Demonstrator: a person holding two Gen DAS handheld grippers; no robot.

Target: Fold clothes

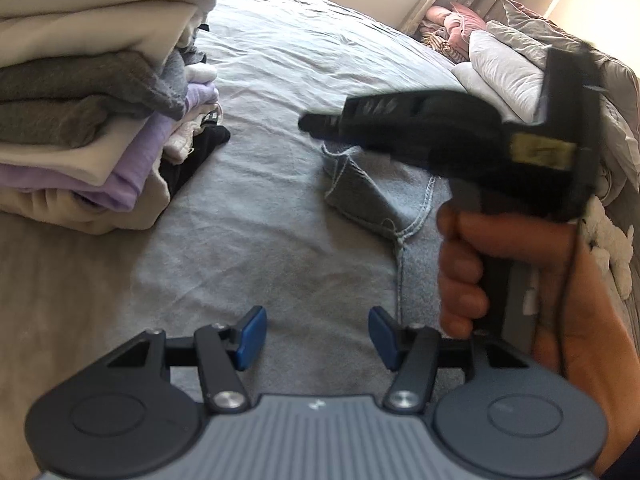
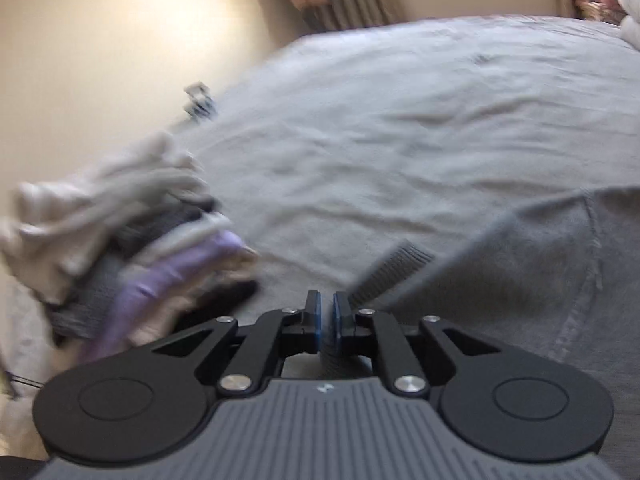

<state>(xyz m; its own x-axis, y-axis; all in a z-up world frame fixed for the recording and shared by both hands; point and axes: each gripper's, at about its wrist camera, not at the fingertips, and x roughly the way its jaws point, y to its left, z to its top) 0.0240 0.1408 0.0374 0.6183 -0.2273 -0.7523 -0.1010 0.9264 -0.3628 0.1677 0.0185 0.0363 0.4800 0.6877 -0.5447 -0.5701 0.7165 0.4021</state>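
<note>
On the bed (image 1: 280,60), right gripper (image 2: 327,312) fingers clamp the grey garment's (image 2: 520,280) ribbed cuff. Left gripper (image 1: 316,334) fingers apart, empty, near the folded stack (image 1: 92,128).

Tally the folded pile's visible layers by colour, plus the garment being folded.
Folded pile, visible layers:
Cream or white: 3
Dark grey: 2
Lilac: 1
Black: 1
Beige, at the bottom: 1
Grey garment spread on the bed, its ribbed edge pinched by the right gripper: 1
Total: 9

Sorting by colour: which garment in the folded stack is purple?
The lilac garment low in the stack, under a white layer and grey ones; the others are cream, grey, white or black.
</note>
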